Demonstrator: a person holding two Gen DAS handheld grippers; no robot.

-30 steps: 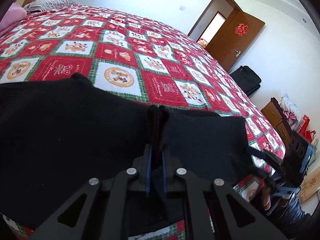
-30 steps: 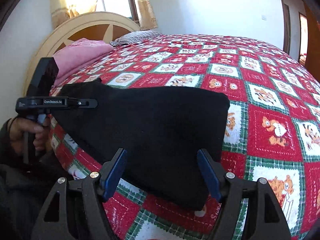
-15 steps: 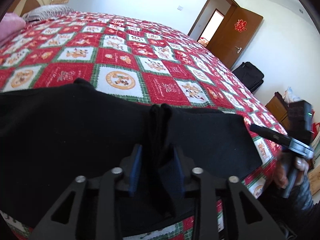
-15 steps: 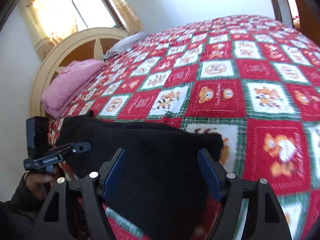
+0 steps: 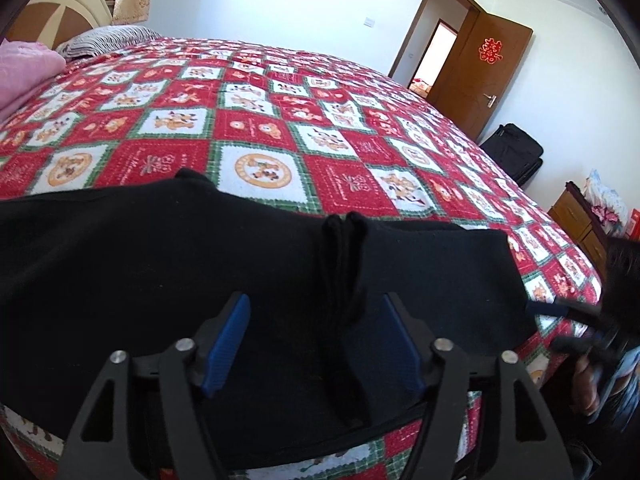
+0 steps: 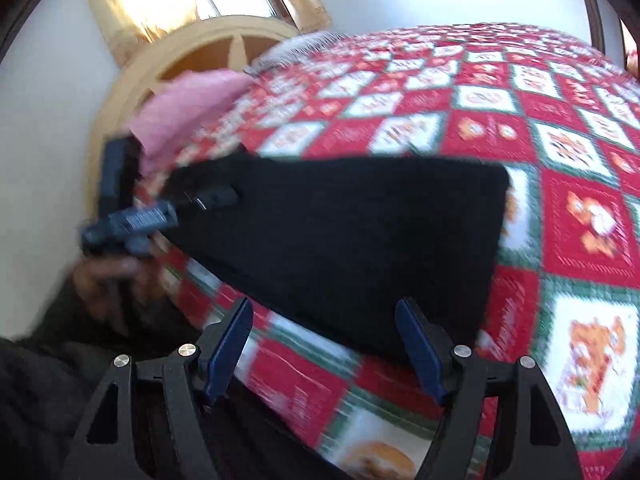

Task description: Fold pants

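The black pants (image 5: 140, 264) lie flat along the near edge of the bed, with a pinched ridge of cloth (image 5: 344, 264) standing up in the middle. My left gripper (image 5: 316, 340) is open with its blue pads on either side of that ridge, touching nothing. In the right wrist view the pants (image 6: 360, 240) show as a dark folded slab. My right gripper (image 6: 324, 348) is open and empty, just off the pants' near edge. It shows blurred at the far right of the left wrist view (image 5: 576, 328); the left gripper shows at the left of the right wrist view (image 6: 136, 216).
The bed has a red, white and green patchwork quilt (image 5: 280, 128). A pink blanket (image 6: 188, 108) and a striped pillow (image 5: 104, 38) lie by the round wooden headboard (image 6: 208, 48). A brown door (image 5: 480, 76), a black bag (image 5: 512, 152) and a wooden cabinet (image 5: 576, 220) stand beyond the bed.
My left gripper has opened and let go of the pinched fold, which stays standing. My right gripper stayed open and swung, leaving its view blurred.
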